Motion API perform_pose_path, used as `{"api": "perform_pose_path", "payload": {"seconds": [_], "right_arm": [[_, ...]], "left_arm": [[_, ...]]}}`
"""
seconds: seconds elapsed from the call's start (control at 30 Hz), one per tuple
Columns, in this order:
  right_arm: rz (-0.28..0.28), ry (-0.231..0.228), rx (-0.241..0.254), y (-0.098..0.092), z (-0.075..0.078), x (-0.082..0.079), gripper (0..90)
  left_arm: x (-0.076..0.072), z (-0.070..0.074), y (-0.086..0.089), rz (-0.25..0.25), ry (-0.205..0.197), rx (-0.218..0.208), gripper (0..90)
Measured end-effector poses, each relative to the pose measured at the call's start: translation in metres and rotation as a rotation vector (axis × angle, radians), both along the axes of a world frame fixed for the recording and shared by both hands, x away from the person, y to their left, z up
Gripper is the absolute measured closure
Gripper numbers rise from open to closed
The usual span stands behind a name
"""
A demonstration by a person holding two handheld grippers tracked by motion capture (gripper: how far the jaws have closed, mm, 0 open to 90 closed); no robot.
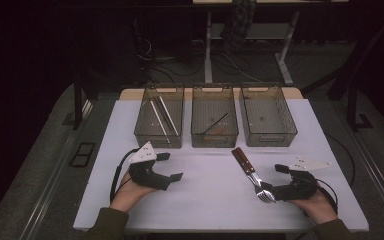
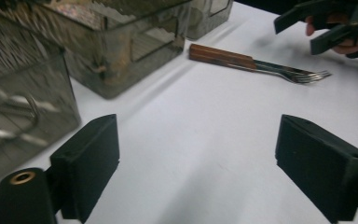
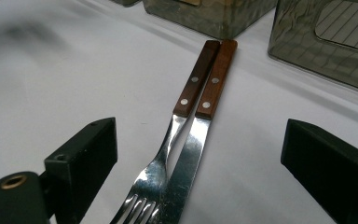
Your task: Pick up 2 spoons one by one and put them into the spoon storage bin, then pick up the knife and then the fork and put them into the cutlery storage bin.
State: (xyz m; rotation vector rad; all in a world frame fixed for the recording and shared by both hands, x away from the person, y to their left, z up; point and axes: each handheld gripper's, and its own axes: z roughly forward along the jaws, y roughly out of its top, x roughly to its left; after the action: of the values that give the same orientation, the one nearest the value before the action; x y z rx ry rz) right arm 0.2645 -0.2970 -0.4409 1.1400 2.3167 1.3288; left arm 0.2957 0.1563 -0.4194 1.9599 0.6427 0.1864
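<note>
Right tool [image 1: 270,191]: I have it nearest me, low on the surface [image 1: 205,200], jaws spread wide and gripping nothing. In the right gripper view the fork and knife run up between its two pads, neither pad touching metal.
Fork [image 3: 186,100]: flat on the surface, wooden handle pointing away towards the middle bin, tines at the right tool's mouth.
Knife [image 3: 209,100]: just beside the fork, touching it along the handles, blade end nearest the tool.
Left tool [image 1: 172,167]: well to the left of the fork, also jaws wide apart and empty; only bare surface lies between its pads in the left gripper view.
Step in hand: as I read it, sorting cutlery into the bins; I am lined up on the pair but have not closed on either piece.
Next move: I judge I must pick one piece, not both. That calls for shifting the right tool sideways so only one handle or neck sits between the pads, then closing and lifting cleanly off its neighbour.
Risk: the two pieces touch, so a careless squeeze may drag both.
Left bin [image 1: 159,116]: beyond the fork, holds a couple of long pale utensils.
Middle bin [image 1: 214,116]: straight past the fork's handle, holds a dark slim utensil.
Right bin [image 1: 267,114]: farthest right of the fork, looks empty.
</note>
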Motion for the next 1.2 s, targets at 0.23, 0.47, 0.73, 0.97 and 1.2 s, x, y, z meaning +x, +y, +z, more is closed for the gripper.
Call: {"api": "perform_pose_path", "payload": {"seconds": [0.23, 0.47, 0.73, 0.97, 1.2], "right_arm": [[0.024, 0.035, -0.034, 0.003, 0.009, 0.001, 11.1], [0.050, 0.068, -0.048, 0.017, 0.017, 0.006, 22.1], [0.076, 0.073, -0.068, 0.034, 0.020, 0.011, 35.7], [0.131, 0.105, -0.116, 0.051, 0.020, 0.021, 55.8], [0.157, 0.142, -0.212, 0.066, 0.012, 0.025, 78.9]], "left_arm": [[-0.013, -0.009, 0.002, 0.020, 0.026, 0.016, 0.0], [-0.022, -0.016, -0.002, -0.008, 0.046, 0.065, 0.0], [-0.024, -0.016, -0.004, -0.007, 0.038, 0.073, 0.0], [-0.023, -0.019, -0.006, -0.025, 0.046, 0.097, 0.0], [-0.022, -0.019, -0.008, -0.035, 0.047, 0.106, 0.0]]}}
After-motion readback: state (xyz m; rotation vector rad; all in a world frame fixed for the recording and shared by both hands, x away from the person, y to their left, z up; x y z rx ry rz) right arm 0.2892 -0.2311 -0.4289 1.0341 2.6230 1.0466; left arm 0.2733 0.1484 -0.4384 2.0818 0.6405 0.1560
